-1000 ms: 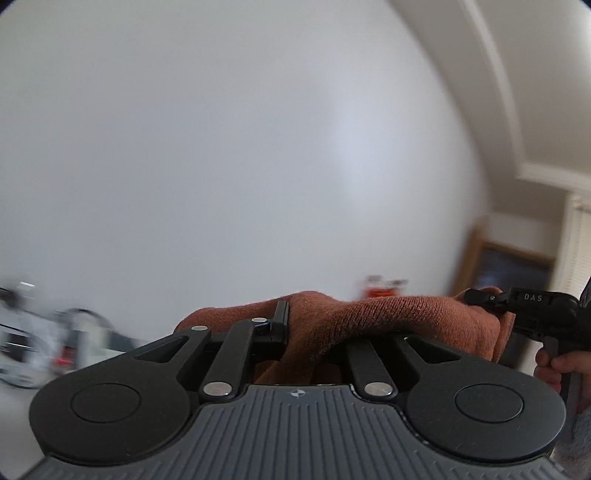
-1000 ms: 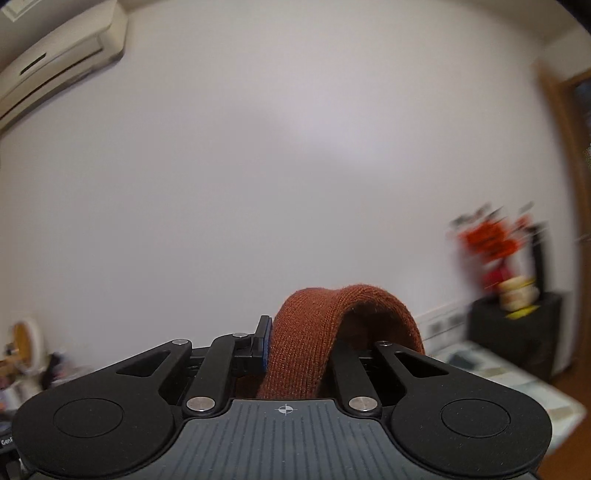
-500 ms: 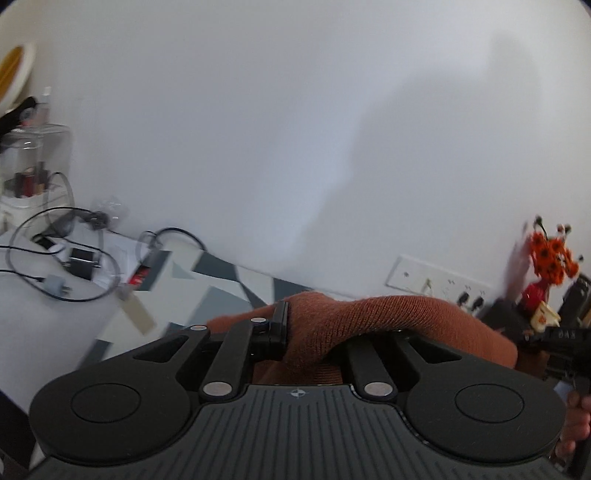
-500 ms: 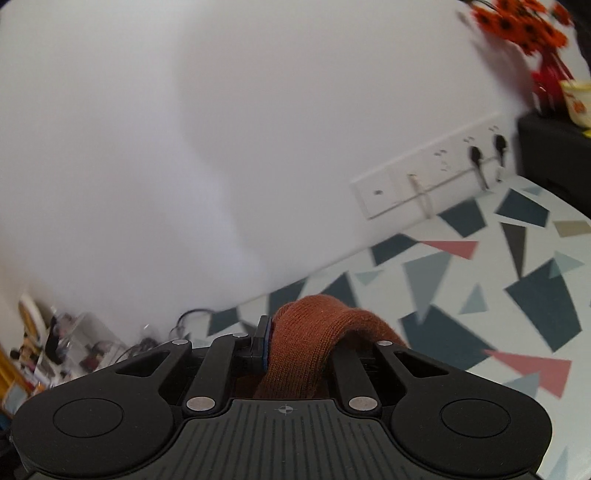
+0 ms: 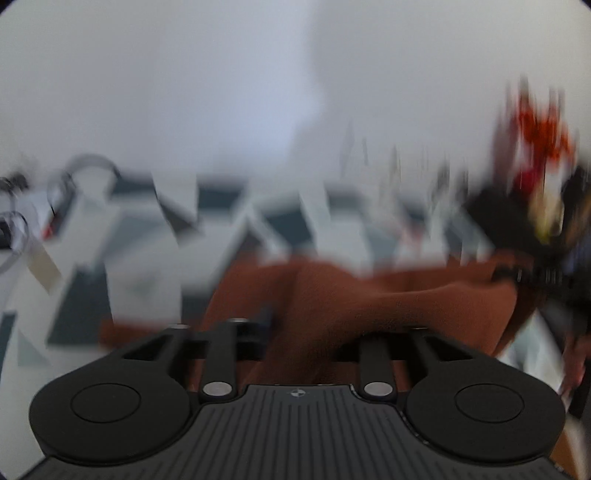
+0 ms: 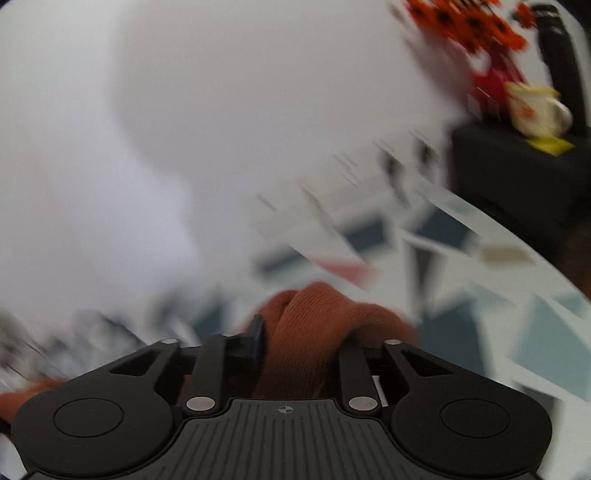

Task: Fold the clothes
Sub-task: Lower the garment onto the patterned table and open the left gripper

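A rust-brown knitted garment (image 5: 332, 295) stretches from my left gripper (image 5: 317, 325) across to my right gripper (image 5: 535, 277) at the right edge. The left jaws are opening and stand apart, with the cloth lying loose between them and draped over the right finger. In the right wrist view the same garment (image 6: 314, 314) bulges up between the fingers of my right gripper (image 6: 299, 332). Those jaws are starting to open, but the fold still fills the gap against the left pad. Both grippers point down at the table with its patterned cover (image 5: 147, 236). The frames are motion-blurred.
The table cover (image 6: 443, 258) has a white ground with grey, blue and pink shapes. A black box (image 6: 517, 177) at the far right carries a cup (image 6: 535, 107) and orange flowers (image 6: 472, 22). Cables (image 5: 92, 166) lie at the far left. A white wall stands behind.
Both grippers swung down from facing the wall toward the patterned table, carrying the garment. The left jaws have spread apart; the right jaws have widened slightly.
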Demonstrator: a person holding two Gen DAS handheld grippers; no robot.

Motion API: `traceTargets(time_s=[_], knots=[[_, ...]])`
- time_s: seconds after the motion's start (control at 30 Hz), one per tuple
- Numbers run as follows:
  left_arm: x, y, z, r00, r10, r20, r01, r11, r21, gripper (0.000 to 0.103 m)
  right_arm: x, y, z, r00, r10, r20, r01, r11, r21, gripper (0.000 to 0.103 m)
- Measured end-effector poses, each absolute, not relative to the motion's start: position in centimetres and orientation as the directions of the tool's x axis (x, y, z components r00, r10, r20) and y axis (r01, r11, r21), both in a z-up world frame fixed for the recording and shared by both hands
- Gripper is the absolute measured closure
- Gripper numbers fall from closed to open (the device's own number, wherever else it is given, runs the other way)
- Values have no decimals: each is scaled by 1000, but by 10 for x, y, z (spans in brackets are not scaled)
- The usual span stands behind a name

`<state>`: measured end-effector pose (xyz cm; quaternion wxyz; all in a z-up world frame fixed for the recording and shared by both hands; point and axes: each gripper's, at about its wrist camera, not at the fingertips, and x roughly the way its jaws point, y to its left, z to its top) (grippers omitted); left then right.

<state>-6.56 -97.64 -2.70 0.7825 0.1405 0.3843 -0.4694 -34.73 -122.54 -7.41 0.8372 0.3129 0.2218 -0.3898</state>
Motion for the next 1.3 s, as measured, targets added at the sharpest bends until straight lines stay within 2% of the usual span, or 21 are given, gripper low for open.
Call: traceTargets(time_s=[0.03,0.1,0.2,0.23,0.27,0.33,0.43,0.6,0.67,0.87,0.97,1.0,1.1,1.17,1.2,1.3], knots=[[-71,-983,-42,237,-579,-780,870,484,-95,44,-351,-1228,-92,546,-505,-668,822,477,312,79],[-91,-989,-65,200,-525,-827,936,352,3,40,-366,-1228,-117,494,-453,-742,855,408,321,78],[-105,-989,-78,165,-506,-847,954,301,6,38,-383,-1208,-132,492,-388,-780,865,324,384,70],[-102,-987,-81,144,-518,-843,954,299,-21,37,-387,-1203,-132,477,-392,-787,875,298,382,58],[-101,-984,-80,130,-534,-836,952,303,-46,33,-391,-1205,-135,454,-410,-791,889,273,369,38],[-96,-981,-77,114,-562,-819,945,316,-86,33,-396,-1203,-132,424,-470,-774,906,232,355,21],[-94,-972,-64,100,-605,-790,934,330,-135,32,-401,-1199,-126,419,-508,-753,906,182,381,13],[-78,-954,-55,46,-656,-753,928,307,-210,30,-398,-1171,-90,414,-578,-703,906,184,382,13],[-75,-944,-49,43,-689,-724,940,274,-204,30,-390,-1157,-77,435,-575,-693,897,206,392,13],[-52,-914,-36,2,-751,-660,965,175,-197,17,-339,-1115,-40,462,-568,-681,887,301,351,13],[-29,-895,-36,51,-783,-620,945,238,-224,17,-301,-1106,-37,493,-538,-684,867,364,340,13],[-21,-889,-36,73,-793,-605,937,263,-231,14,-289,-1103,-37,508,-524,-684,858,384,342,13],[6,-878,-42,103,-778,-620,910,325,-257,11,-253,-1094,-36,535,-498,-683,836,427,344,13],[26,-878,-48,47,-761,-647,898,315,-306,11,-232,-1090,-36,549,-481,-684,824,451,344,14],[34,-879,-52,29,-753,-658,889,320,-326,11,-223,-1089,-38,555,-468,-687,814,475,334,15],[54,-888,-65,-10,-732,-681,867,333,-371,11,-198,-1083,-46,545,-439,-714,797,537,278,42]])
